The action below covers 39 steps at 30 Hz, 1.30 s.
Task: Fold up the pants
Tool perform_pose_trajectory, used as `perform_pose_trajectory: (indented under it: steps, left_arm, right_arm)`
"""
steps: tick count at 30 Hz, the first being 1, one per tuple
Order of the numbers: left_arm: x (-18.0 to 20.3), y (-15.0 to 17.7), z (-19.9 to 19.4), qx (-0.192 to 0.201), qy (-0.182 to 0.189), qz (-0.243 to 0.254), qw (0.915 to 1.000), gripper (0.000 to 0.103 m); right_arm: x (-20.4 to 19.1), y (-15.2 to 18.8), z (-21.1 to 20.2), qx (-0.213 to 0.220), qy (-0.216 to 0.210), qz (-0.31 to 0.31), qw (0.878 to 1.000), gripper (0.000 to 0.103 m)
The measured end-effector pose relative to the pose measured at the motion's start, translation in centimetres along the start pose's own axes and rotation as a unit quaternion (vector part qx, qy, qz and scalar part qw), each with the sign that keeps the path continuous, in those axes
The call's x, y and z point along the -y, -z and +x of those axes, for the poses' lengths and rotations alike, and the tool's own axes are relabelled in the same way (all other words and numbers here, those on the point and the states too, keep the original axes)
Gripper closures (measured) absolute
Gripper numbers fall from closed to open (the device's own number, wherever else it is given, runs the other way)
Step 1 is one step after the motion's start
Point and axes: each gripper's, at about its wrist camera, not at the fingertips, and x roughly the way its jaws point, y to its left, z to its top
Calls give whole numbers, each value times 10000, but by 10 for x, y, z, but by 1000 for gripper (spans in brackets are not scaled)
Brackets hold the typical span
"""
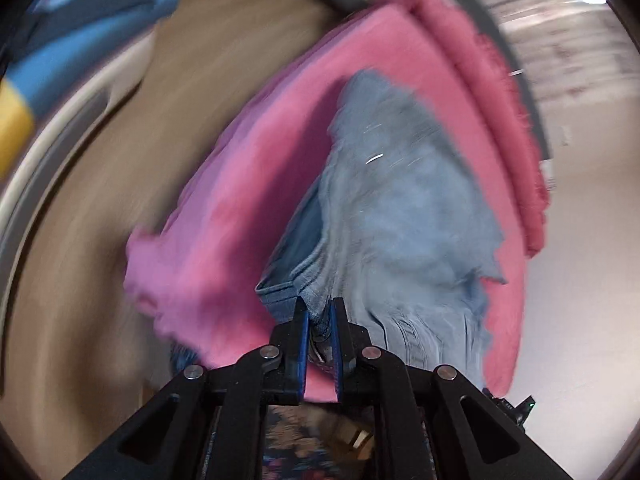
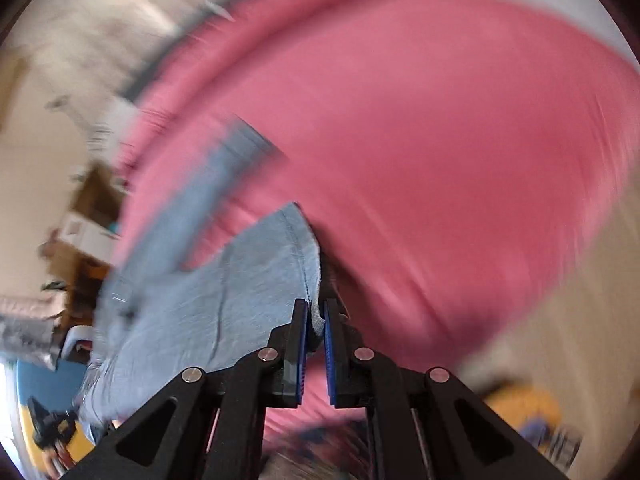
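With your left gripper [image 1: 319, 312] and right gripper [image 2: 316, 314] each clamped on an edge of the pale blue pants [image 1: 396, 208], which trail toward twelve o'clock over the pink bed cover [image 1: 256, 168], keep both edges level and taut.

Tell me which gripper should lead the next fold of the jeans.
Probably the left gripper: it pinches the bunched thick hem of the jeans. The right gripper only pinches a thin seamed edge.
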Motion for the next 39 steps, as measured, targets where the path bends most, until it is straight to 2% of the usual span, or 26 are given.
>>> perform_pose_trajectory:
  steps: [3,5,7,9,10,11,12,13,15,16,18,20,22,24,28,30,31,32,33,34,36,39]
  left_arm:
    - [-15,13,11,-46,-39,-188,9998,93]
    - [-20,15,11,-5,-24,-277,9996,93]
    - [-21,12,11,-24,-49,-268,9996,91]
    - [-22,9,10,-67,-135,-265,9995,76]
    - [-21,7,10,-38,-180,-253,9995,70]
    - [-20,8,9,-24,-256,-219,9994,53]
    - [-22,11,6,-16,-314,-192,9993,49]
    - [-20,11,5,1,-378,-160,9992,49]
    - [-22,13,-2,85,-437,-102,9990,47]
    - [-22,14,-9,245,-530,-62,9983,47]
    - [-20,15,-25,570,-791,37,9952,49]
    - [-16,15,-44,1024,-860,31,9910,49]
    - [-9,15,-55,1327,-742,112,9883,49]
    - [2,13,-57,1461,-559,263,9873,48]
    - [32,8,-26,1208,-546,779,9881,48]
    - [41,4,7,808,-790,1019,9884,49]
    - [44,2,16,712,-921,1064,9875,49]
    - [45,-1,25,626,-1108,1077,9860,54]
    - [46,-7,29,617,-1124,1032,9864,56]
    - [48,-13,29,646,-957,1002,9882,56]
    - [57,-28,25,822,-595,981,9900,47]
    - [74,-59,24,1050,-683,1167,9852,43]
  right_arm:
    - [36,28,30,-359,256,419,9981,96]
    - [43,34,28,-333,181,556,9977,96]
    - [38,30,24,-311,208,372,9986,96]
    - [32,23,24,-347,264,38,9990,95]
    - [26,19,20,-281,357,-72,9989,90]
    - [21,16,14,-173,418,-133,9989,80]
    - [18,10,4,1,502,-139,9986,74]
    - [16,7,-2,133,561,-154,9982,69]
    - [8,-3,-23,454,611,-320,9966,69]
    - [0,-8,-30,548,479,-418,9965,68]
    - [-19,-18,-30,499,49,-576,9971,68]
    - [-42,-22,-18,374,-179,-791,9960,68]
    - [-71,-22,11,151,-265,-1016,9944,68]
    - [-88,-24,38,-41,-157,-1168,9930,68]
    - [-89,-47,88,-302,361,-865,9951,68]
    - [-82,-56,105,-444,581,-673,9950,69]
    - [-81,-59,110,-484,553,-602,9955,69]
    - [-81,-60,109,-500,551,-612,9953,69]
    - [-85,-62,106,-503,568,-699,9947,69]
    - [-88,-63,101,-480,554,-771,9943,69]
    - [-98,-67,86,-430,353,-969,9937,69]
    - [-116,-79,69,-282,256,-1282,9910,65]
